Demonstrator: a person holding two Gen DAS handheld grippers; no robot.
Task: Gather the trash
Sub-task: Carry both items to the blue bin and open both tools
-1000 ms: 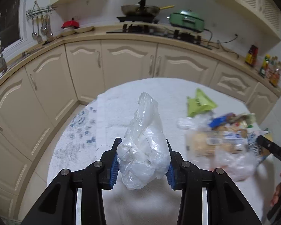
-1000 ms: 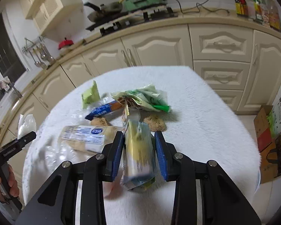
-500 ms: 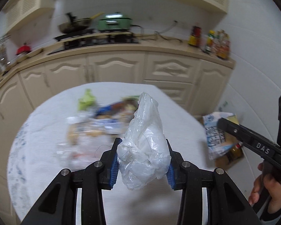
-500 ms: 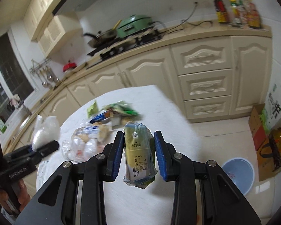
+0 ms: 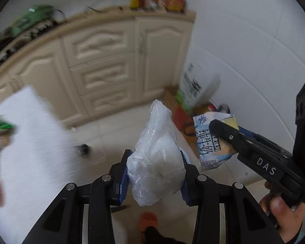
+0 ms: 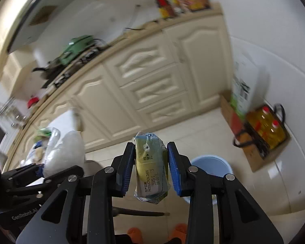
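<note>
My left hand-held gripper (image 5: 154,174) is clamped on a crumpled clear plastic bag (image 5: 155,158), blue pads pressed into both its sides, the bag's twisted top poking up past the fingertips. My right hand-held gripper (image 6: 151,166) is squeezing a flattened milk carton (image 6: 151,166), yellow-green face with a printed date toward the lens, pinched upright between the pads. From the left wrist view I can see that same carton (image 5: 211,142) out to the right, blue and white on this side, with the person's hand (image 5: 282,213) wrapped on the grip below. Both loads hang over the tiled floor (image 5: 111,134); orange slippers (image 6: 135,233) show at the bottom edge. Just past the right gripper sits a light blue bin (image 6: 211,166) on the floor, partly hidden behind the finger. Off to the left is the white surface (image 5: 30,142), its near corner blurred, with leftover wrappers at the far left edge. Beyond stand cream cabinets (image 6: 152,77) and a cardboard box holding oil bottles (image 6: 268,130).
</note>
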